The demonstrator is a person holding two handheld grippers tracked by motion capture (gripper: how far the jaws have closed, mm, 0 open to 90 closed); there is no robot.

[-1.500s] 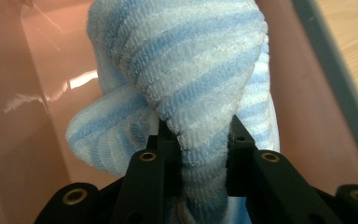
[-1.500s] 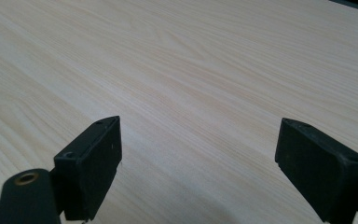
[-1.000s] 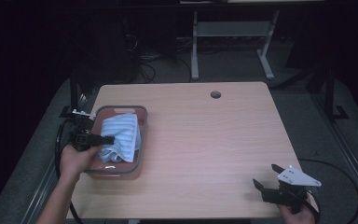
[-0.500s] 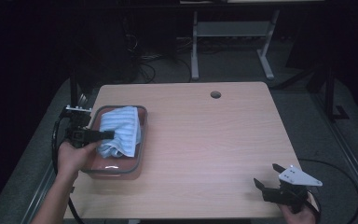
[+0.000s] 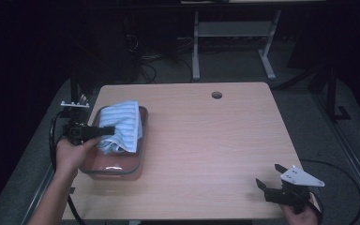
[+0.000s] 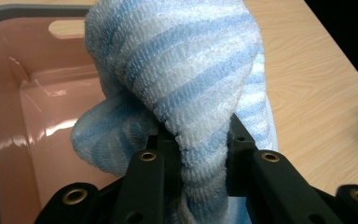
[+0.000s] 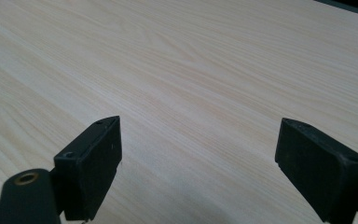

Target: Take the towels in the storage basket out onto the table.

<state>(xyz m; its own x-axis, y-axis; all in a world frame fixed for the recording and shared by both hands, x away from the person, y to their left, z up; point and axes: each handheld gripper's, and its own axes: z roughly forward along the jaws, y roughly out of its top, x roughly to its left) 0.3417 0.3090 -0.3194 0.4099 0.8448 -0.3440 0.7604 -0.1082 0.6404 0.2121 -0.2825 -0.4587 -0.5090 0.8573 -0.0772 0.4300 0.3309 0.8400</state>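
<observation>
Pinching the blue-striped towel (image 5: 122,125) between its 2 jaws, the left gripper (image 5: 104,131) holds it over the pink tub (image 5: 117,166); the right gripper (image 5: 272,183), jaws wide and empty, sits well apart from that tub.

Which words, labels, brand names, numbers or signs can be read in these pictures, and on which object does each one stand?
None: no readable text shows in any of the views.
The blue-and-white striped cloth has only woven stripes.
The pink bin, the wooden table, the left gripper and the right gripper carry no print, label or number that can be seen.
</observation>
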